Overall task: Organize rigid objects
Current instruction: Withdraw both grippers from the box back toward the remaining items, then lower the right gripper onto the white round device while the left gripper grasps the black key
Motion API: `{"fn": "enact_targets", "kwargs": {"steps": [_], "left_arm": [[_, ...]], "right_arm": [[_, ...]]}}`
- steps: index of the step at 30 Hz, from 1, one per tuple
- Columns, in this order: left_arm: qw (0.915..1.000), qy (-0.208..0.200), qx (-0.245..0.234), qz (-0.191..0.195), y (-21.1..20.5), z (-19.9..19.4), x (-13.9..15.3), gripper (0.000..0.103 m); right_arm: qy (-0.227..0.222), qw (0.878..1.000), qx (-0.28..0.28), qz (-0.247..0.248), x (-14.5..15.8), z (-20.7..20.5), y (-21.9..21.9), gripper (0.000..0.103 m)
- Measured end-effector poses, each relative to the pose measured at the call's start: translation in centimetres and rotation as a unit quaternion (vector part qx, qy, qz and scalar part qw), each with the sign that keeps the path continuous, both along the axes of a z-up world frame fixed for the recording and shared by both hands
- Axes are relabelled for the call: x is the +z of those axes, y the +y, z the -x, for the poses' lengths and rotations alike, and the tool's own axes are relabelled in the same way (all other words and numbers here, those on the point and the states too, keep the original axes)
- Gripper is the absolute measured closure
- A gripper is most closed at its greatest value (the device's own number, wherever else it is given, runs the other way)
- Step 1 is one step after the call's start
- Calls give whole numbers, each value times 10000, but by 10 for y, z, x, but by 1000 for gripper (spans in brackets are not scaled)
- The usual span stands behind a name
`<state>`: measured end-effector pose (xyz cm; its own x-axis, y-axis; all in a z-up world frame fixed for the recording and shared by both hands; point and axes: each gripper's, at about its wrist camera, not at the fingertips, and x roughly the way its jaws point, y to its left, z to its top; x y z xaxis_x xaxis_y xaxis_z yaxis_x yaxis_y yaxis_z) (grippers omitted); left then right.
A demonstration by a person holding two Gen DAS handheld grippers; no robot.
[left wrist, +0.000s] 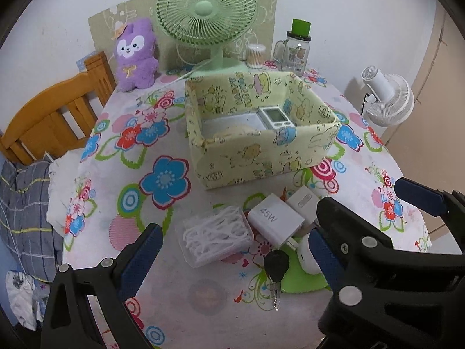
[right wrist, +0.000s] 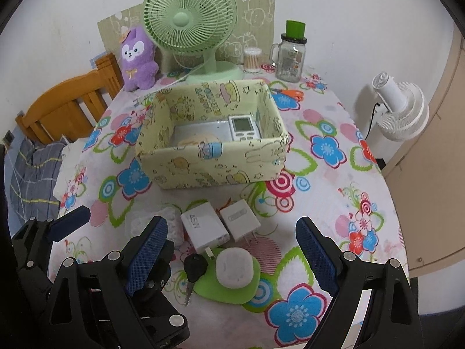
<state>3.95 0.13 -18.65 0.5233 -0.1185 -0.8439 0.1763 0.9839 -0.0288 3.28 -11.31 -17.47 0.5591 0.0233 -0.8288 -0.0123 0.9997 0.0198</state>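
**Both claws released, items loose in front of box**

Left claw (left wrist: 232,250) spread wide over the floss box (left wrist: 216,236), holding nothing. My right claw (right wrist: 232,254) is likewise released, hanging above the white case (right wrist: 233,267) on its green mat (right wrist: 203,288).

I see five loose items clustered on the table (right wrist: 334,116), just in front of the box (right wrist: 215,163):
- 45W charger (right wrist: 203,229) — touching the small charger (right wrist: 239,220) on its right
- key (right wrist: 194,270), black head beside the case
- floss box left of the 45W charger

Inside the box — a remote (right wrist: 243,128) against the right wall. Behind it stand a fan (right wrist: 190,20), a plush (right wrist: 138,58) and a jar (right wrist: 290,58).
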Motion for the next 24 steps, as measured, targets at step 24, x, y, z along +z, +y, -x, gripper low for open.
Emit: {"fn": "enact_targets", "kwargs": {"steps": [24], "left_arm": [[9990,395,-182,-82,7,11,-64,2]], "right_arm": [[289,9992,-243,88,-64,16,-3,12]]}}
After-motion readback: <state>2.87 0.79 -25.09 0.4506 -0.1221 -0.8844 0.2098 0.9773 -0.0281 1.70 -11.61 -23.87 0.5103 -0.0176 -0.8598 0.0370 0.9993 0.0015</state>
